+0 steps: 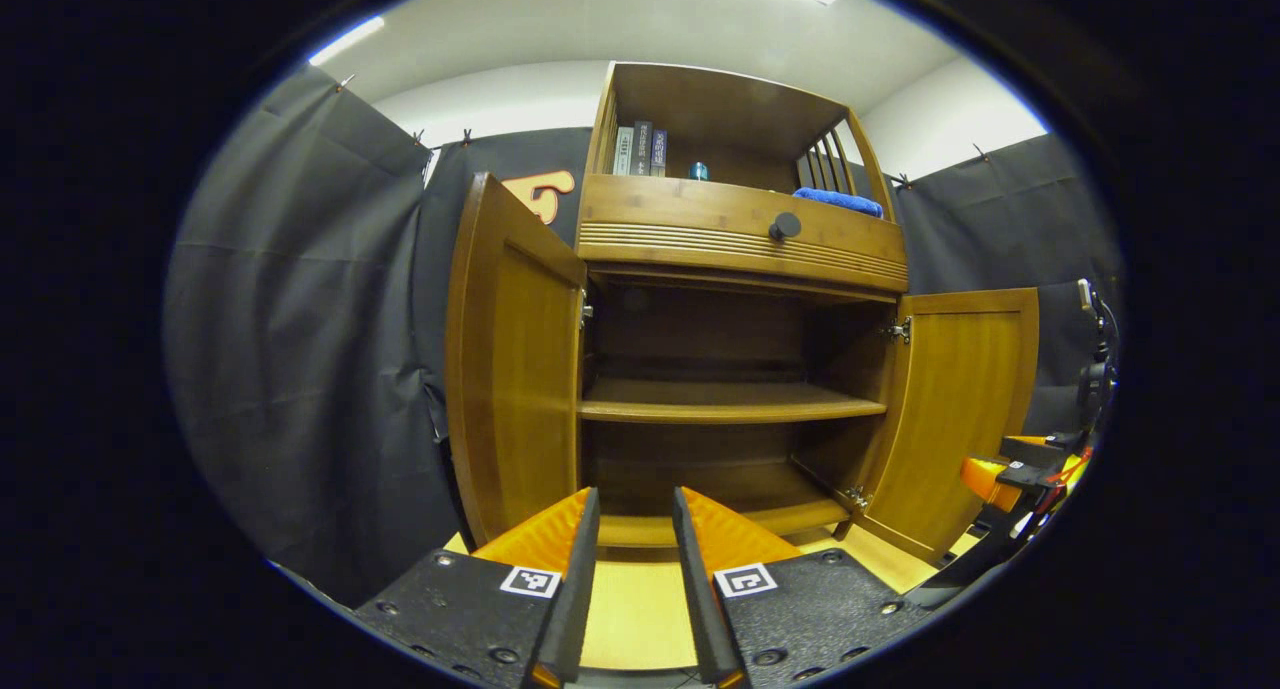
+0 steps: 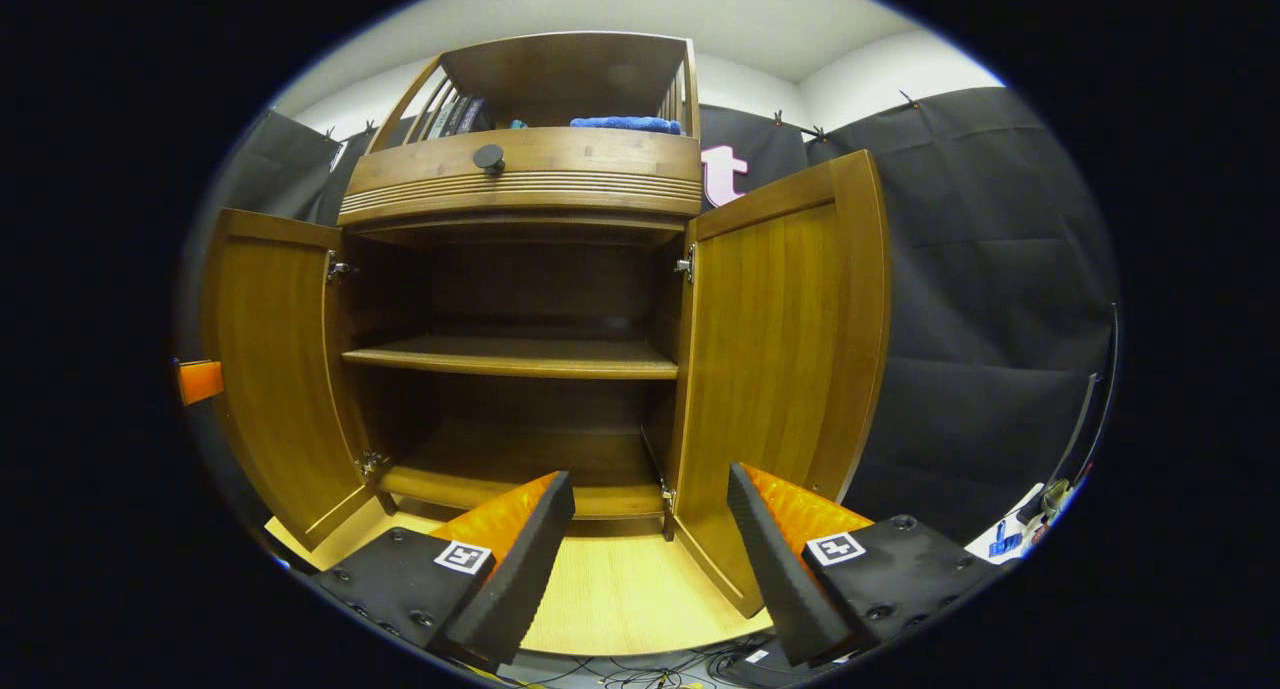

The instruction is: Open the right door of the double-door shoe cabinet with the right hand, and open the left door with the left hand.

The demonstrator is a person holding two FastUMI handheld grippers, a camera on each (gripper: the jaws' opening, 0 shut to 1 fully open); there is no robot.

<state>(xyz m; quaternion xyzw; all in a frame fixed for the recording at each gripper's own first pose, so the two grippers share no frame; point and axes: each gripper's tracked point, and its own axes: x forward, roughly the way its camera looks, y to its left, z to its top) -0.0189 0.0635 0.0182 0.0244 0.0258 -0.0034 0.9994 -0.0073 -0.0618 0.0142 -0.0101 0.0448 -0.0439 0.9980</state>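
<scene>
At frame centre, cabinet (image 1: 740, 259) doors (image 2: 780, 369) stand wide open; books (image 1: 640, 151) and cloth (image 1: 840, 201) are shelved above. Left gripper (image 1: 636, 559) is narrowly parted, right gripper (image 2: 650, 549) wider, nothing held.

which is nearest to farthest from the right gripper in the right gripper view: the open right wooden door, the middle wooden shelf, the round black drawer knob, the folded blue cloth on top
From the right gripper:
1. Open right wooden door, just ahead on the right.
2. Middle wooden shelf, inside the cabinet, ahead and left.
3. Round black drawer knob, higher up on the drawer front.
4. Folded blue cloth, in the top compartment behind the drawer.
</scene>
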